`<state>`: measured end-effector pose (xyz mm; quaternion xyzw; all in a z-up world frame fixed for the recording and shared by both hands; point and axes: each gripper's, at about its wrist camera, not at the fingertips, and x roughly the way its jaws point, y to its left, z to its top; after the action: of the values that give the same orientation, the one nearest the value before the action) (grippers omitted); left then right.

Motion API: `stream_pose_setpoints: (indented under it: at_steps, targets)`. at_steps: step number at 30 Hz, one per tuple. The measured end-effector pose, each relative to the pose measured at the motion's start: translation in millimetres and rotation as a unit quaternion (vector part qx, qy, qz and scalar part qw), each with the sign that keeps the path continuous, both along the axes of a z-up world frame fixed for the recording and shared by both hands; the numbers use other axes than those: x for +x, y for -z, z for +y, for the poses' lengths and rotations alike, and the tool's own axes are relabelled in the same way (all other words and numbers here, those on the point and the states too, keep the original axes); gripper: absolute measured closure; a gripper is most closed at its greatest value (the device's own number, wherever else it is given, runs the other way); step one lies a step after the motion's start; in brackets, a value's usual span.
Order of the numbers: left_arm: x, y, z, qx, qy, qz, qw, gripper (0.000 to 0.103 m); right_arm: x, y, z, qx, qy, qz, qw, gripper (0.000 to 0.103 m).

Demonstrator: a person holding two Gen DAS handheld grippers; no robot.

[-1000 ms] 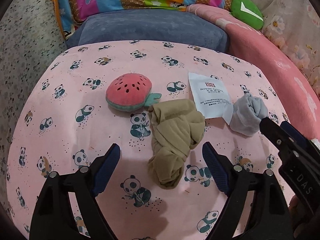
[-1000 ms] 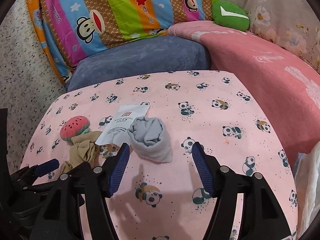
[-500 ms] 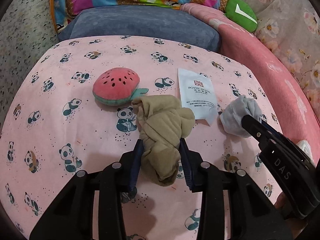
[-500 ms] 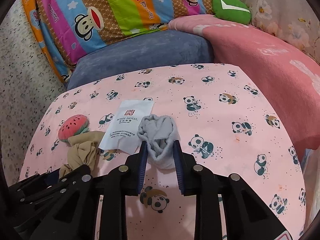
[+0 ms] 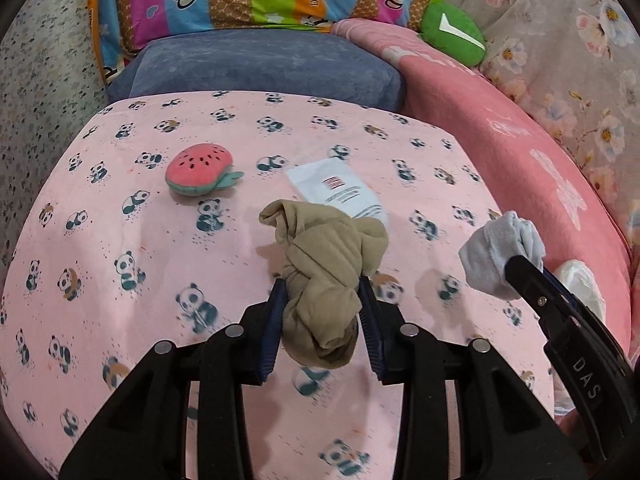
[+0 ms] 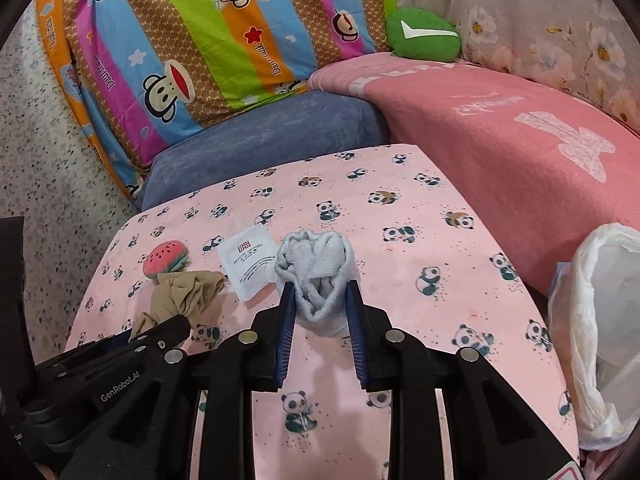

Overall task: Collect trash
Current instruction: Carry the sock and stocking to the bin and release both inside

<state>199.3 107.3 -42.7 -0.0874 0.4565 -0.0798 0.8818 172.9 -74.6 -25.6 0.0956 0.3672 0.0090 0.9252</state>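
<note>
A: Left wrist view?
B: Left gripper (image 5: 322,300) is pinching the tan stocking bundle (image 5: 326,268) at its lower half, pads pressed into both sides. The bundle is off the panda sheet (image 5: 120,240); its shadow falls on the sheet underneath.
A: Landmark = white sachet (image 5: 340,192). Positions?
B: Bundle sits just in front of the sachet and overlaps its near edge. Watermelon plush (image 5: 198,172) is left of the sachet, well apart. Grey sock (image 5: 496,256) is right of it, near, clamped in the right gripper (image 5: 516,264).
A: Right wrist view?
B: Right gripper (image 6: 320,300) is clamped on the grey sock (image 6: 316,272), pads on both sides. The sock is just right of the sachet (image 6: 250,260) and covers its right edge.
A: Rest?
B: Tan bundle (image 6: 180,296) is left of the sachet, held in the left gripper (image 6: 172,322). Watermelon plush (image 6: 166,260) is farther left. White bag (image 6: 592,340) is far right of the sachet, at the sheet's (image 6: 420,240) edge, mouth open.
</note>
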Motion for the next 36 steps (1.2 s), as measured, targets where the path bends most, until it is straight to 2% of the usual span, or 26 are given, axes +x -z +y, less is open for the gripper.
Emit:
stream_pose_setpoints:
  at_steps: [12, 22, 36]
  targets:
    - [-47.5, -28.7, -76.8, 0.008, 0.060, -0.024, 0.9979, 0.069, -68.9, -15.9, -77.4, 0.020, 0.066, -0.017, 0.998, 0.079]
    - [-71.3, -39.8, -149.2, 0.015, 0.119, -0.029, 0.9923, 0.069, -113.5, -23.3, -154.5, 0.035, 0.135, -0.031, 0.990, 0.079]
    - [-99.1, -49.0, -263.0, 0.009, 0.233, -0.032, 0.9719, 0.069, -161.9, -14.0, -243.9, 0.041, 0.227, -0.032, 0.973, 0.079]
